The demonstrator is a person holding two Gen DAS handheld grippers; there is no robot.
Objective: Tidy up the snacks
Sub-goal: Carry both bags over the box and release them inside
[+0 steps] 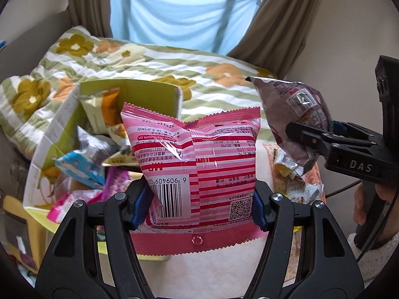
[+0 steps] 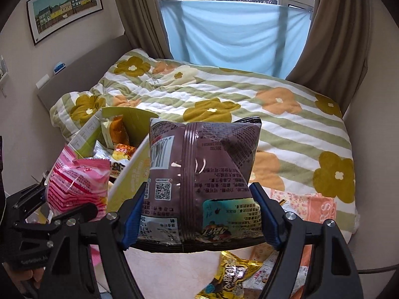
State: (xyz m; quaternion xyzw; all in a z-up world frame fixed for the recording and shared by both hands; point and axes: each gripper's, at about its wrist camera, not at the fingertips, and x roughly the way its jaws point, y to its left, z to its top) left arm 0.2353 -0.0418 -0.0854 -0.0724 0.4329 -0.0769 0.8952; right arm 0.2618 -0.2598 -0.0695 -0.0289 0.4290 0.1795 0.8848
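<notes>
Both units are loaded. The left hand-held gripper [image 1: 199,206] is clamped on a pink striped snack bag [image 1: 197,164], its blue pads pressing the lower sides just above the bottom seal. The right hand-held gripper [image 2: 199,216] is clamped likewise on a brown snack bag [image 2: 202,179]. Both bags are held upright in the air over the foot of the bed [image 2: 249,104].

The step in hand appears to be delivery into the green cardboard box [image 1: 139,92], which sits to the left and already holds several packets. Recommended practice: bring one bag over the opening at a time, the pink one first as it is nearer, so the two units do not collide. Lower each bag below the raised flaps before releasing, or it may catch a flap and slide outside. Grip pressure should stay moderate; the bags look air-filled and could burst or crush their contents.

Condition of goods: pink bag puffy, glossy, barcode side to camera, seals intact. Brown bag creased near the top corner, back seam central, no tear visible. A yellow packet [image 2: 234,274] and other loose packets remain on the surface below the right unit.
</notes>
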